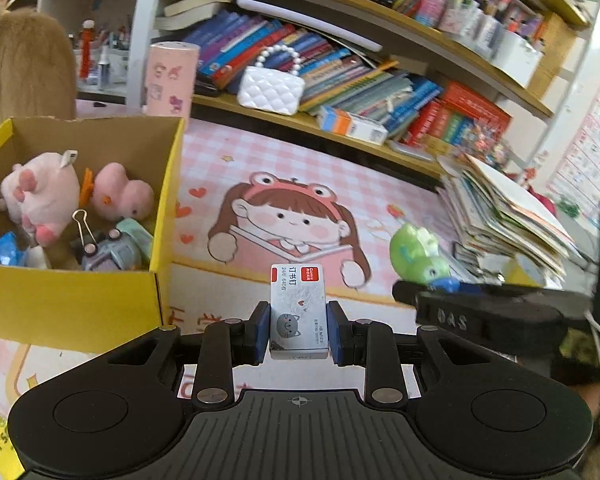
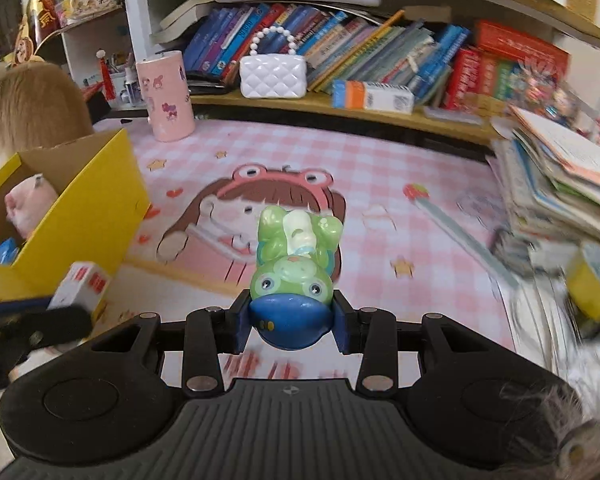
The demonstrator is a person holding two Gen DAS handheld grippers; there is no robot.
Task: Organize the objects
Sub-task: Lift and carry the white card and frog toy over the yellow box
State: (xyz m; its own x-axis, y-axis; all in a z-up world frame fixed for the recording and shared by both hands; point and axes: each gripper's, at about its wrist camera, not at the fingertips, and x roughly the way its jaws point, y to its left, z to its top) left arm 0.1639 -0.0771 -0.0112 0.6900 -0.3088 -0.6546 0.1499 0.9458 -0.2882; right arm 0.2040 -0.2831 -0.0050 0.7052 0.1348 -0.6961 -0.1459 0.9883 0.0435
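My left gripper (image 1: 298,330) is shut on a small white staples box (image 1: 298,312) with a red label and a grey cat, held above the pink mat. My right gripper (image 2: 292,320) is shut on a green frog figure (image 2: 294,252) with a blue base, gripped at the base. The frog also shows in the left wrist view (image 1: 418,254), to the right of the staples box. The staples box shows at the left of the right wrist view (image 2: 82,284). A yellow cardboard box (image 1: 72,300) stands to the left, holding pink plush toys (image 1: 44,196), a binder clip and small toys.
A pink cartoon desk mat (image 1: 340,168) covers the desk. A pink cylinder (image 1: 170,78) stands behind the box. A white quilted purse (image 1: 270,88) sits on the book-filled shelf. A pile of booklets (image 1: 508,216) is at the right. A yellow tape roll (image 2: 594,280) lies at the far right.
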